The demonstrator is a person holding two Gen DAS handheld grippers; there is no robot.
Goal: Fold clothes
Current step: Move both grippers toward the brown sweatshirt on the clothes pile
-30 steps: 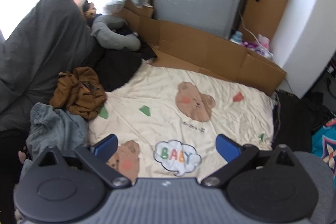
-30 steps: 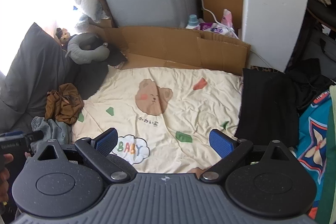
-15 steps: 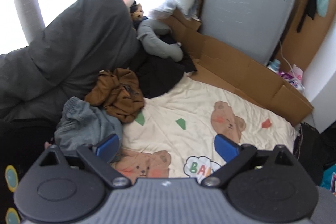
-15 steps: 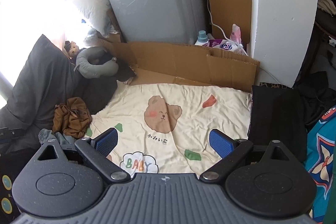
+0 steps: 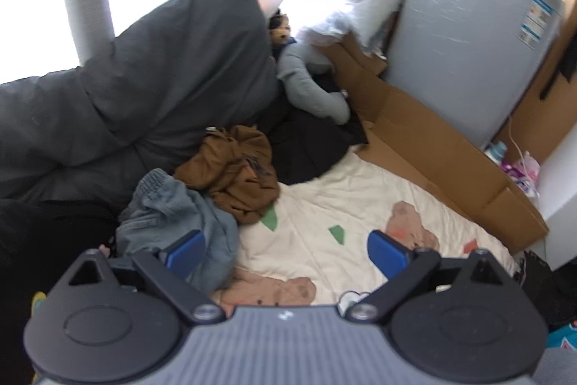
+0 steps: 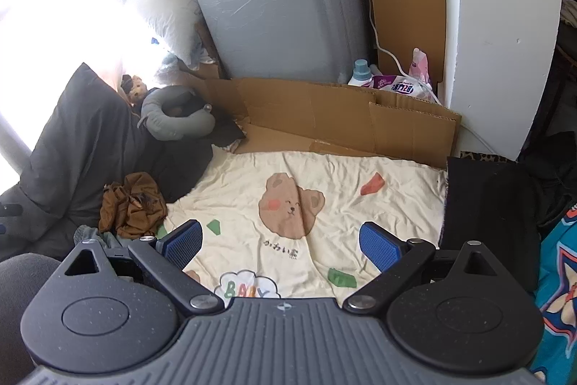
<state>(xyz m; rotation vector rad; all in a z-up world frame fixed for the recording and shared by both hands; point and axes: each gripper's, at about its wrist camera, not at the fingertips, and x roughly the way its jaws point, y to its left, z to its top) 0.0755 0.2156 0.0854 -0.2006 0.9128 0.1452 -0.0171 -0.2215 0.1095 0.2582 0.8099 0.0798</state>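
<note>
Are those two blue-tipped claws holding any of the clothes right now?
No. The left gripper and right gripper are both open and empty; the crumpled blue-grey garment lies loose on the bed.

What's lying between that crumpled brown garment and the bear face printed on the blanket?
Only bare cream blanket with small green patches, as the right wrist view shows. The brown garment sits at its left edge, the bear face mid-blanket.

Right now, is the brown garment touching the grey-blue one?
Touching. The left wrist view shows the brown garment lying against and partly over the edge of the grey-blue garment, with no blanket visible between them.
</note>
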